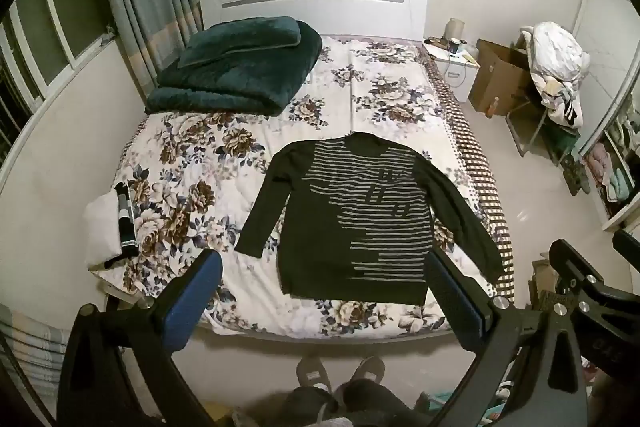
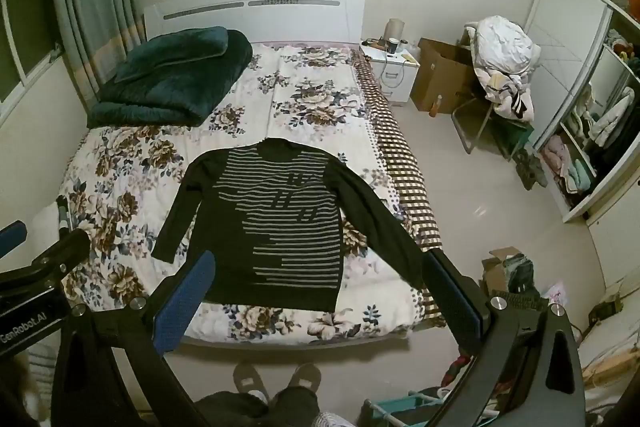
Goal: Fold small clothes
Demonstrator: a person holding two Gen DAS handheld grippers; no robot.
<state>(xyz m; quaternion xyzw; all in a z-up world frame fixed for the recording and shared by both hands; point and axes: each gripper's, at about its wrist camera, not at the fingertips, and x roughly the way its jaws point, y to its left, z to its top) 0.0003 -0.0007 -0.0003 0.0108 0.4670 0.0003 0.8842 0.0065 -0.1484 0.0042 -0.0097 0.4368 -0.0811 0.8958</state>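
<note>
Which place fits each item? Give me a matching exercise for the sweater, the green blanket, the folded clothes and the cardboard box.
Items:
1. striped sweater
2. green blanket
3. folded clothes
4. cardboard box

Places:
A. on the floor beside the nightstand
B. spread flat at the foot of the bed
C. at the bed's left edge
D. folded near the headboard

Pairs: 1-B, 2-D, 3-C, 4-A

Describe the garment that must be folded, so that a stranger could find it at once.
Look at the bed with the flowered cover. Near its foot end a dark long-sleeved top lies flat, sleeves spread. Pale stripes across its front set it apart from the plain green blanket by the headboard.
</note>
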